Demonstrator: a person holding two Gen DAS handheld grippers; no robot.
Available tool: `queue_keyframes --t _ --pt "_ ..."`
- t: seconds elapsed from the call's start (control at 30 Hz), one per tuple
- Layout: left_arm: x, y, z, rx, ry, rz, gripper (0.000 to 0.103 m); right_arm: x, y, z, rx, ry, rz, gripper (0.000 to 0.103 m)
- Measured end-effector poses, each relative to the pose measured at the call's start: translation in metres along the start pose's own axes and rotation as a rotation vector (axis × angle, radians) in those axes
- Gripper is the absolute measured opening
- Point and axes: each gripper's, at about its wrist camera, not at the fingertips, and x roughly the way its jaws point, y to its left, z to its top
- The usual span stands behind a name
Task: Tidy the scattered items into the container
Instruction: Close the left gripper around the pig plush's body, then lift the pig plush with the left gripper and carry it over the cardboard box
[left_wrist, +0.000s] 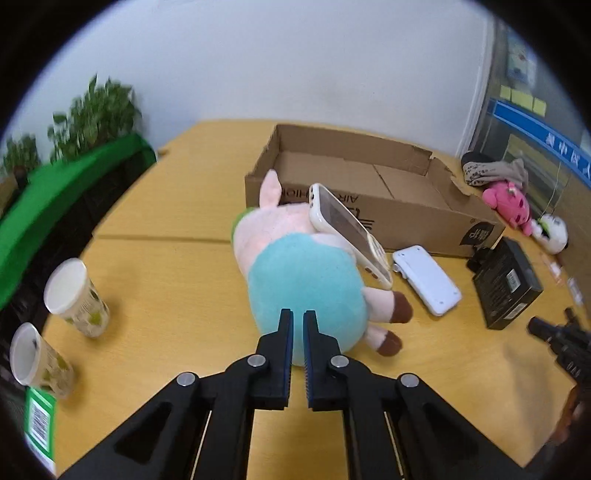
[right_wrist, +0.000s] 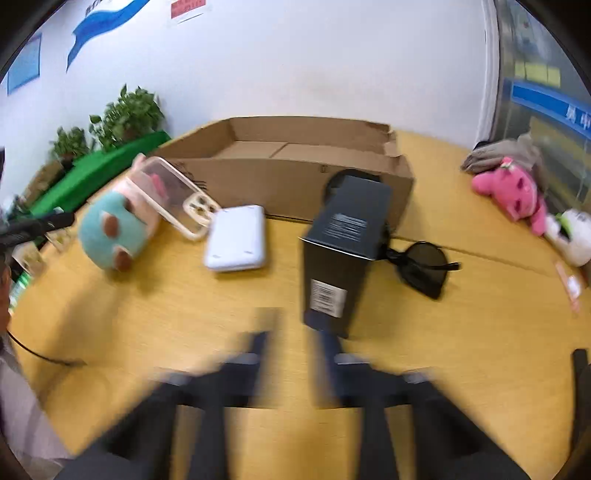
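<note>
An empty cardboard box (left_wrist: 354, 181) lies on the yellow table (left_wrist: 166, 280); it also shows in the right wrist view (right_wrist: 295, 162). A pig plush in a teal dress (left_wrist: 303, 280) lies before it, with a clear phone case (left_wrist: 351, 232) leaning on it. My left gripper (left_wrist: 297, 317) is nearly shut and empty, just above the plush's rear. A white power bank (right_wrist: 236, 240), a black box (right_wrist: 343, 251) and dark sunglasses (right_wrist: 424, 264) lie near the cardboard box. My right gripper (right_wrist: 295, 332) is blurred, slightly apart, empty, just short of the black box.
Two paper cups (left_wrist: 75, 297) and a green carton (left_wrist: 38, 424) stand at the table's left. A pink plush (right_wrist: 513, 192), a white plush (right_wrist: 572, 236) and grey cloth (right_wrist: 506, 151) lie at the right. Potted plants (left_wrist: 92, 114) line the back left.
</note>
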Motion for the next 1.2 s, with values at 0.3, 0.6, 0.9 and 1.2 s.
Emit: queue_keyframes --t 0.3,0.6,0.9,1.2 --pt "-0.007 -0.013 0.026 -0.004 -0.109 -0.01 0.09 -0.001 0.058 0.018 -0.045 -0.006 0.092 0.103" --pt "0.063 0.019 0.072 -0.064 0.036 -0.091 0.09 0.073 0.132 0.06 -0.037 0.113 0.367 0.103" --pt "0.125 0.056 0.07 -0.237 0.189 -0.272 0.09 0.14 0.185 0.077 -0.064 0.206 0.415 0.095" --pt "0.12 0.049 0.047 -0.231 0.211 -0.315 0.073 0.133 0.194 0.059 -0.087 0.218 0.506 0.076"
